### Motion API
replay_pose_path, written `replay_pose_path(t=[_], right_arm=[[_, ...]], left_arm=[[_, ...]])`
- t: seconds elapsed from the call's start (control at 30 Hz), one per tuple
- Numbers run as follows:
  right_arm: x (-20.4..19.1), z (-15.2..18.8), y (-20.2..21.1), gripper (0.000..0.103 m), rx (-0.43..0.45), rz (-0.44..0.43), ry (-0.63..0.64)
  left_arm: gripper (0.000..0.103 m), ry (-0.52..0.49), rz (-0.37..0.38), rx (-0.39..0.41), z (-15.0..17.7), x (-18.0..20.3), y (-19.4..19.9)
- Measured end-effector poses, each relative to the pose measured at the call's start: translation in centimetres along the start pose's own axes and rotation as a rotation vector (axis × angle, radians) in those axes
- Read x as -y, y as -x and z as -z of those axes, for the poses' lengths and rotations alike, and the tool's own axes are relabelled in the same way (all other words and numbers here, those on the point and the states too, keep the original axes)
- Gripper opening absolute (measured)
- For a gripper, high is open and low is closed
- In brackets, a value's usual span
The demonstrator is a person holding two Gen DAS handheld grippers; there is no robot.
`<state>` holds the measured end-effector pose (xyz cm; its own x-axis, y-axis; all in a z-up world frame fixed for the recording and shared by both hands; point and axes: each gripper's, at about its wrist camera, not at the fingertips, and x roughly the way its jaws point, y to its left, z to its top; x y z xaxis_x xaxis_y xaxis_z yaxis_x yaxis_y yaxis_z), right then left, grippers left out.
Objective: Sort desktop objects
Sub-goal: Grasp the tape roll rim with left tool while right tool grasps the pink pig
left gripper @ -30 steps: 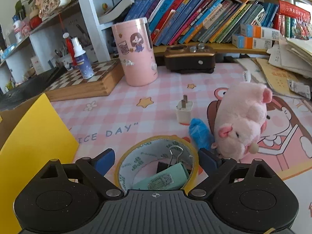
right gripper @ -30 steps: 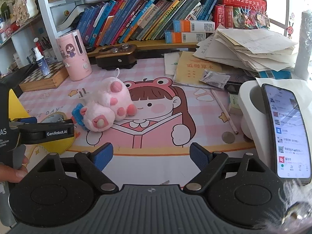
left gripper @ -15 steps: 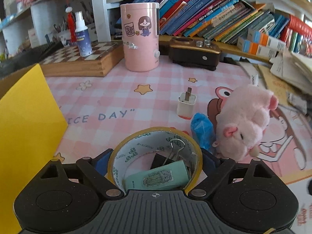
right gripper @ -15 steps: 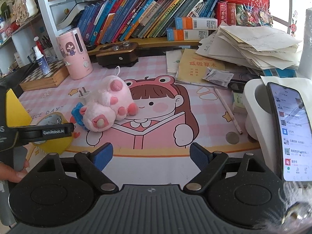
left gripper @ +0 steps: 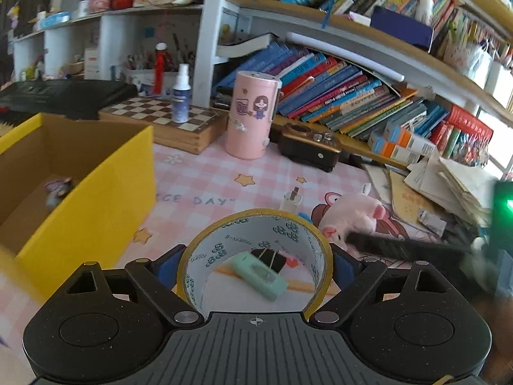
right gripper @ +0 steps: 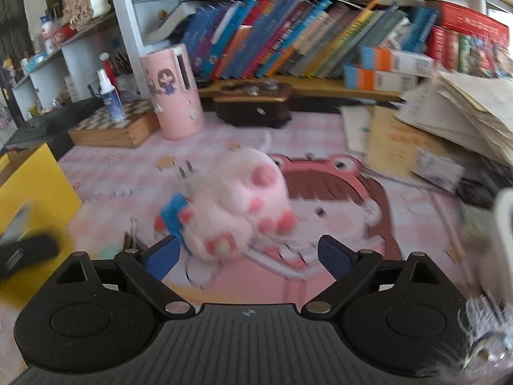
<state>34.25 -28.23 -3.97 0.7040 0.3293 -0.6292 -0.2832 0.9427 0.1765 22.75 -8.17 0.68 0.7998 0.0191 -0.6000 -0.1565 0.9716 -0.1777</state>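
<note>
Two claws active. Left claw (left gripper: 255,258) clamps the tape roll (left gripper: 256,250) across its width, lifted off the tabletop (left gripper: 224,179) near the yellow box (left gripper: 93,199) (likely its bin). Right claw (right gripper: 248,252), just widened and empty, nears the plush pig (right gripper: 237,205).

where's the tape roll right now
In the left wrist view, the tape roll sits clamped in the left gripper, lifted above the mat, right of the yellow box.

Two handheld black plastic tongs: the left tongs (left gripper: 255,264) and right tongs (right gripper: 248,253) each carry blue pads (right gripper: 162,255) on angled black link arms, silver pivot screws (left gripper: 182,316), round speckled housings, and a ribbed grey centre plate marked with a small crosshair.
</note>
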Motion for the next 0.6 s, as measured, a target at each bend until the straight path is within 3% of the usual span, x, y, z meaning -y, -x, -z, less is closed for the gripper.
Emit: replay_pose_path(t=[0.2,0.43,0.6], right_arm=[[-0.3,-2.9,-3.7,0.093,0.046,-0.008,-0.042],[0.7,-3.1,-8.4,0.09,-0.074,0.026,-0.138],[0.4,-2.5,-7.5,0.071,-0.035,0.032,-0.123]], left_arm=[[0.092,-0.002,-0.027,-0.006,1.2,-0.9,2.7],[0.091,0.024,-0.047,0.013,1.7,-2.3,4.6],[0.091,0.029,-0.049,0.021,2.0,-2.8,5.5]])
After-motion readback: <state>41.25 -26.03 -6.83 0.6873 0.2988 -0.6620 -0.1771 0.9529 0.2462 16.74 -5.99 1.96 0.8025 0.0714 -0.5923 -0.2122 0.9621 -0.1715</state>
